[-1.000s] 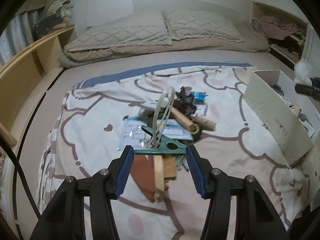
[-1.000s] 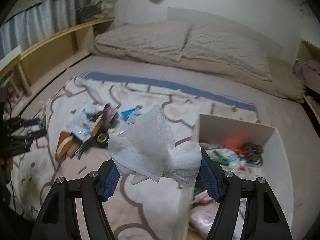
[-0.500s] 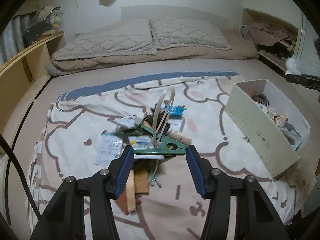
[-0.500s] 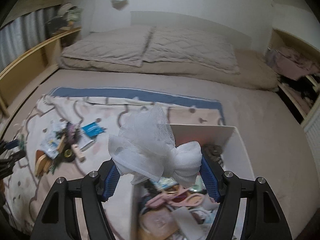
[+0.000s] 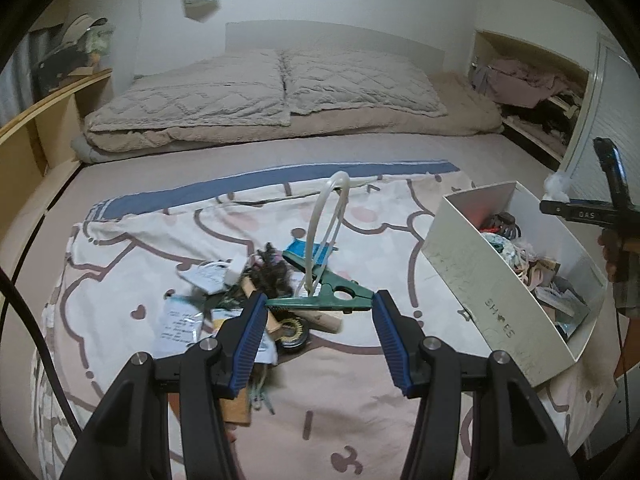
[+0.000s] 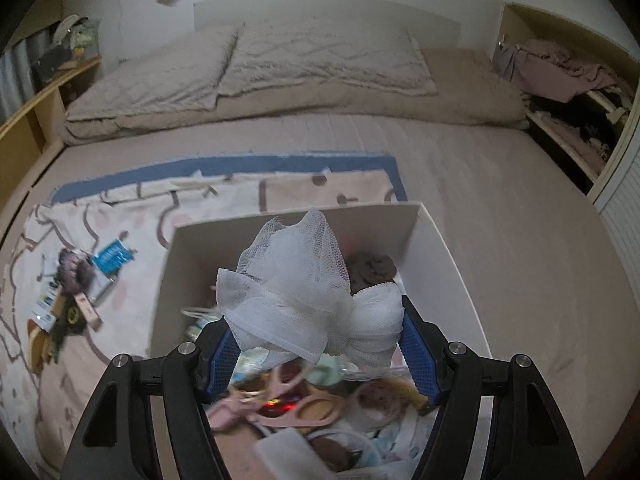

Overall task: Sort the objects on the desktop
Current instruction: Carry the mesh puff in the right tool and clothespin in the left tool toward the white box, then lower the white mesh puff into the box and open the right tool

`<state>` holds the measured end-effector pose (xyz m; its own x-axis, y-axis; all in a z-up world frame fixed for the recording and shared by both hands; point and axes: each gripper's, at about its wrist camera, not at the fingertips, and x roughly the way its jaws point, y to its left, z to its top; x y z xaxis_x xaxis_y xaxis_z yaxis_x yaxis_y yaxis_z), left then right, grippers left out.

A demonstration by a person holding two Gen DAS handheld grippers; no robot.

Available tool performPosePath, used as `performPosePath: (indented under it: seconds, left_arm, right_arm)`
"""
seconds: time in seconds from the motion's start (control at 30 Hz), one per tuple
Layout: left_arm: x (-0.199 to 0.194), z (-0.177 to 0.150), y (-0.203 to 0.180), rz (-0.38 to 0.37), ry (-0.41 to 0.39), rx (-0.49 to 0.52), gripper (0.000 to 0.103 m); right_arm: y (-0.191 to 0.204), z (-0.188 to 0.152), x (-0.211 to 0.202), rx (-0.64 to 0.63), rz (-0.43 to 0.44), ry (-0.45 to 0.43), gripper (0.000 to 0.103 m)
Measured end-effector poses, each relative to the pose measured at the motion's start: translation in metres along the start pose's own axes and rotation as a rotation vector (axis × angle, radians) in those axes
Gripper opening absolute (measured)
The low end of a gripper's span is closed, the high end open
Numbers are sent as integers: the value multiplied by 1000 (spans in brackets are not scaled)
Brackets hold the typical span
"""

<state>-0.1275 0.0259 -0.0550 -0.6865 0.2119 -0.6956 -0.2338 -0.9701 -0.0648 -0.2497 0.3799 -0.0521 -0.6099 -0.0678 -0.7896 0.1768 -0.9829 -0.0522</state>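
My left gripper is shut on a green clip with a whitish looped tube hanging from it, held above the pile of small objects on the patterned blanket. My right gripper is shut on a white mesh bundle and holds it over the white box, which holds several sorted items. The box also shows in the left wrist view, at the right.
The blanket lies on a large bed with pillows at the far end. Wooden shelves run along the left. A cluttered shelf and a white slatted door stand at the right.
My left gripper has lifted the green clip up and back from the pile. My right gripper has carried the mesh bundle to the right, from over the blanket to over the box.
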Motion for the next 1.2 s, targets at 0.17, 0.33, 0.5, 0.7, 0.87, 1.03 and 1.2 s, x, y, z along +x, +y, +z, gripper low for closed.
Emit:
performPosePath:
  seconds: [0.17,0.33,0.5,0.7,0.87,1.03,1.2]
  left_arm:
    - [11,5,-18,-22,9,24,54]
    - [21,12,-41,-60,11,43,54]
    - [29,20,-68,-106,7,70,54]
    - [37,28,-96,-165,5,92,54]
    - [45,30,-115,-195,10,112,54]
    - [53,30,-130,-212,22,129,54]
    - [57,35,-144,-233,8,132,54]
  right_arm:
    - [-5,-4,26,-29,-14,72,72]
    - [-6,-4,44,-33,-17,107,72]
    - [-10,-1,57,-4,-4,121,72]
    - [-17,0,70,58,-8,151,87]
    - [-30,4,60,108,15,99,93]
    - [-47,9,46,175,32,27,94]
    - [-65,13,29,244,62,-76,96]
